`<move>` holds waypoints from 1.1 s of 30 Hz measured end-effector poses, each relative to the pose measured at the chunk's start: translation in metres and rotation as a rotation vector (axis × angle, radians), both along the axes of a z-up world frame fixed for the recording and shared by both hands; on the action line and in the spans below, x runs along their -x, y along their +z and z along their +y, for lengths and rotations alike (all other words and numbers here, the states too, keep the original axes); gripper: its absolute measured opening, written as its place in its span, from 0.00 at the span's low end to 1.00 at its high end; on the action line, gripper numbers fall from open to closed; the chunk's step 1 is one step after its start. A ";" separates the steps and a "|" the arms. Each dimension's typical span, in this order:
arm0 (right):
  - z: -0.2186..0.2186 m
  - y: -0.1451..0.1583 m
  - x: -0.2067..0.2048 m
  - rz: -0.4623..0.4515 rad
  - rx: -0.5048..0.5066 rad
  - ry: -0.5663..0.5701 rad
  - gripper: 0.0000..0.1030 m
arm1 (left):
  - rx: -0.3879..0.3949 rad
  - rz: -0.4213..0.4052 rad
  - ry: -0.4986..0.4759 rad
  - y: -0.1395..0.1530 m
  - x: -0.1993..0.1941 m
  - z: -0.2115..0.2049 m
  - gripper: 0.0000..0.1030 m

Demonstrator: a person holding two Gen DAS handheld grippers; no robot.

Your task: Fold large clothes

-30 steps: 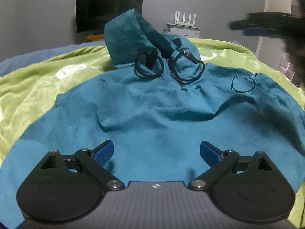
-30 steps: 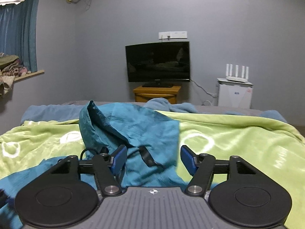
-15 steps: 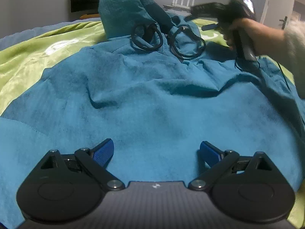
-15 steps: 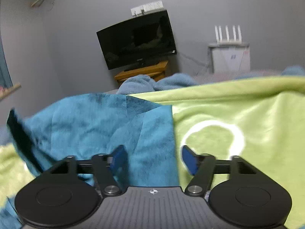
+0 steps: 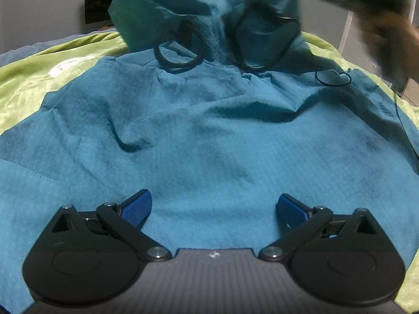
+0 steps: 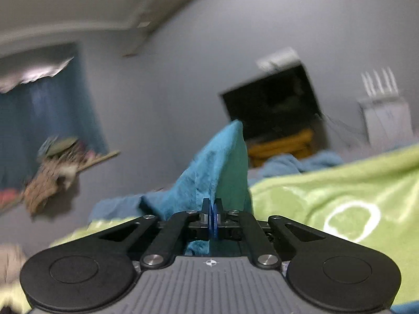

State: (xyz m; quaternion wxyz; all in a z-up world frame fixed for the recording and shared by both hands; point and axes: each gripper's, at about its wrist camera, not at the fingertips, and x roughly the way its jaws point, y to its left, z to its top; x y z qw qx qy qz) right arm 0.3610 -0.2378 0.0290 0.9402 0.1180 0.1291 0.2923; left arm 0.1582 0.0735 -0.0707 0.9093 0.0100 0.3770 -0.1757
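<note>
Right gripper (image 6: 212, 216) has clamped shut on teal hoodie (image 5: 209, 136) hood fabric, lifting it at 12 o'clock; left gripper (image 5: 213, 206) hovers wide open, empty. Fold starting.

A matt, fuzzy teal fleece hoodie (image 5: 209, 136) is laid on a glossy, plush lime-green blanket (image 6: 340, 196).
</note>
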 end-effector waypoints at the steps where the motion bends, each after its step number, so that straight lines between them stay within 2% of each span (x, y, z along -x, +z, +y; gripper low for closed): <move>1: 0.000 0.002 0.022 -0.031 0.039 0.021 0.02 | -0.002 -0.004 0.001 0.000 0.001 0.000 1.00; 3: -0.001 0.002 0.070 -0.083 0.111 0.061 0.02 | 0.002 -0.014 0.007 0.002 0.003 0.002 1.00; 5: -0.005 -0.007 0.113 -0.092 0.160 0.072 0.02 | 0.020 -0.046 0.033 0.005 0.009 0.007 0.99; 8: -0.013 -0.026 0.161 -0.053 0.239 0.056 0.02 | 0.025 -0.166 0.191 0.021 0.029 0.022 0.99; 11: -0.024 -0.054 0.190 0.036 0.261 -0.009 0.04 | 0.141 -0.309 0.363 0.048 0.060 0.052 0.99; 13: -0.034 -0.067 0.202 0.094 0.244 -0.054 0.13 | 0.175 -0.373 0.458 0.062 0.079 0.068 0.99; 15: -0.044 -0.079 0.216 0.152 0.220 -0.091 0.27 | 0.152 -0.418 0.504 0.067 0.092 0.075 0.99; 16: -0.049 -0.082 0.223 0.171 0.206 -0.107 0.30 | 0.145 -0.430 0.510 0.068 0.097 0.076 0.99; 19: -0.047 -0.085 0.233 0.221 0.165 -0.137 0.35 | 0.152 -0.428 0.476 0.069 0.098 0.072 0.99; 20: -0.043 -0.082 0.234 0.225 0.147 -0.138 0.40 | 0.144 -0.435 0.454 0.069 0.098 0.067 0.99; 24: -0.012 -0.059 0.243 0.164 0.169 -0.136 0.47 | 0.121 -0.440 0.284 0.071 0.090 0.036 0.99; 28: 0.025 -0.048 0.248 0.099 0.271 -0.090 0.48 | 0.091 -0.436 0.126 0.066 0.083 0.004 0.99; 30: 0.044 -0.048 0.244 0.073 0.347 -0.060 0.48 | 0.093 -0.436 0.083 0.063 0.076 -0.008 0.99; 33: 0.064 -0.061 0.233 0.094 0.451 -0.039 0.47 | 0.073 -0.407 0.033 0.052 0.062 -0.023 0.99</move>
